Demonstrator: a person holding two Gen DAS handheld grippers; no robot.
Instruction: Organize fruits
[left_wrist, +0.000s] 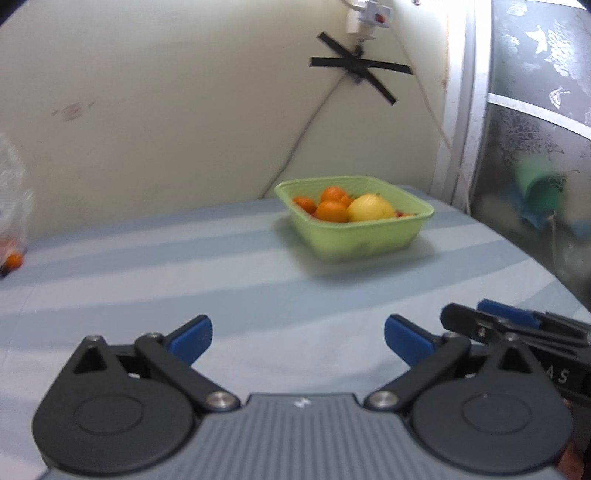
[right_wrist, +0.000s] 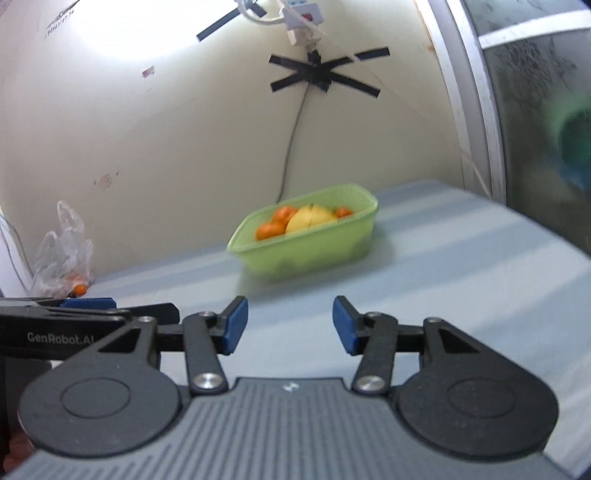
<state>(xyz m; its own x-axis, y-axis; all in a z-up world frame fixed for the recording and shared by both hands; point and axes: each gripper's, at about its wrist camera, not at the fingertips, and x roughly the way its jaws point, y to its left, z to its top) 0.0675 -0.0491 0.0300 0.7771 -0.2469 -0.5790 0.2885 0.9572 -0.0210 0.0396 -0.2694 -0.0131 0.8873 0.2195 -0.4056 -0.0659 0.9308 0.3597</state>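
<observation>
A light green basket (left_wrist: 369, 236) stands on the striped blue table near the back wall. It holds several oranges (left_wrist: 331, 209) and a yellow fruit (left_wrist: 370, 208). It also shows in the right wrist view (right_wrist: 310, 245) with the oranges (right_wrist: 269, 229) and yellow fruit (right_wrist: 312, 218). My left gripper (left_wrist: 297, 338) is open and empty, well short of the basket. My right gripper (right_wrist: 290, 325) is open and empty, also short of it. Each gripper shows at the edge of the other's view.
A clear plastic bag (right_wrist: 61, 254) with a small orange (right_wrist: 78, 288) lies at the table's far left by the wall; the orange shows in the left wrist view (left_wrist: 14, 260). A window frame (left_wrist: 465, 110) and a green object (left_wrist: 539, 188) are at the right.
</observation>
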